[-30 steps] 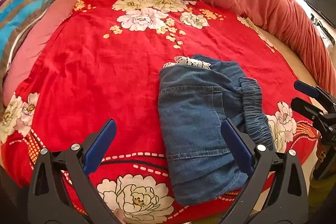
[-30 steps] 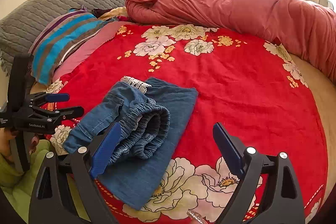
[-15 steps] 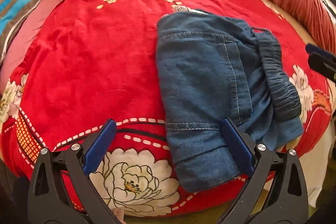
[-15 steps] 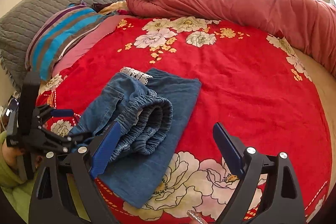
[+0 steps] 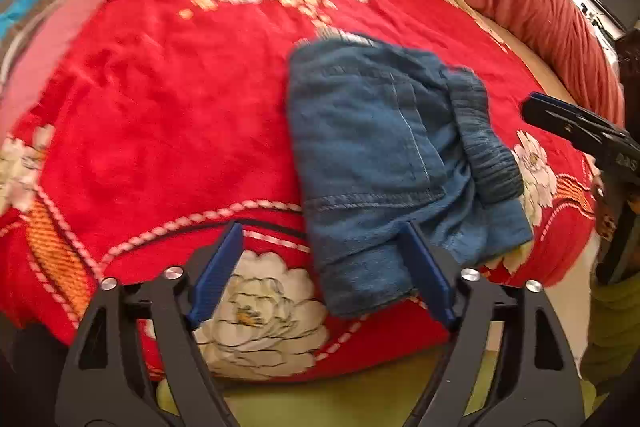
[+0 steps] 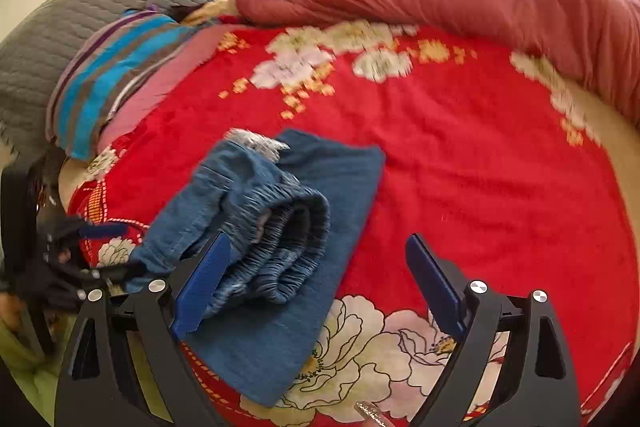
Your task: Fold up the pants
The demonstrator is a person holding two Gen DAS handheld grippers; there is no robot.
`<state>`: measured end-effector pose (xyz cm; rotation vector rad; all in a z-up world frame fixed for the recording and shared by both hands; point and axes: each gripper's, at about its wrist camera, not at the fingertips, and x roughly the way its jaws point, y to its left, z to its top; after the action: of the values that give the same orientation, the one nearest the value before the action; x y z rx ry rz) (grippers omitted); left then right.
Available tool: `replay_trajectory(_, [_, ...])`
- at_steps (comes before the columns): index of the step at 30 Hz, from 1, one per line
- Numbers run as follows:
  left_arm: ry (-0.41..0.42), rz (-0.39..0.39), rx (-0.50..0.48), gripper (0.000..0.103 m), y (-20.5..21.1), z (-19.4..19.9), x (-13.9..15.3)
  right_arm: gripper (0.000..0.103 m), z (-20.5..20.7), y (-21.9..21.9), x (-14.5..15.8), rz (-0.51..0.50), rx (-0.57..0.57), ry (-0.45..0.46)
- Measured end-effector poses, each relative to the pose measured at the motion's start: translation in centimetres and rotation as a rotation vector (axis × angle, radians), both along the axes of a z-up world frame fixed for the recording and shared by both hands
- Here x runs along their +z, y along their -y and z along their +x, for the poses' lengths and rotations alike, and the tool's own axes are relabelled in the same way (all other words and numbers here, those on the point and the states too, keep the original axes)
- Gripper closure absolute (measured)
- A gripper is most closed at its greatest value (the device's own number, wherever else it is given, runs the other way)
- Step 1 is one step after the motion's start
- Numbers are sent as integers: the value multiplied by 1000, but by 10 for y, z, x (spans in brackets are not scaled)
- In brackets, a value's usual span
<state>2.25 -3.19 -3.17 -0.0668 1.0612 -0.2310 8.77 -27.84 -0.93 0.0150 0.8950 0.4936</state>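
Denim pants (image 5: 384,155): 1, folded | left tongs (image 5: 322,275): spread | right tongs (image 6: 320,287): spread

The left gripper (image 5: 324,271) fills the lower middle of its own view with its jaws spread wide, blue pads (image 5: 218,269) facing each other across an open gap; in the right wrist view it shows blurred at the lower left edge. The right gripper (image 6: 322,287) sits low in its own frame, jaws likewise wide apart, and in the left wrist view it reaches in from the right edge as a dark bar, too edge-on to read there.
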Motion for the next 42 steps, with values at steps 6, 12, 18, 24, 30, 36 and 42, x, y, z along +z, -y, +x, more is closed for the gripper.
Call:
replay_trajectory(6, [52, -62, 43, 26, -13, 12, 16, 21, 1, 8, -15, -3, -22, -43])
replay_trajectory(12, [39, -49, 32, 26, -1, 42, 10, 34, 6, 7, -16, 30, -19, -49])
replay_trajectory(18, [23, -14, 27, 26, 3, 61, -2, 49, 15, 7, -28, 48, -25, -94])
replay_trajectory(24, [6, -21, -1, 33, 9, 69, -14, 49, 24, -1, -42, 51, -13, -145])
replay_trajectory(30, [8, -32, -14, 38, 12, 72, -16, 48, 34, -10, -51, 83, 9, -187])
replay_trajectory(36, [8, -43, -16, 38, 12, 76, -19, 47, 38, -18, -56, 88, 20, -193])
replay_trajectory(42, [13, -44, -20, 38, 15, 79, -21, 46, 40, -20, -58, 93, 27, -192])
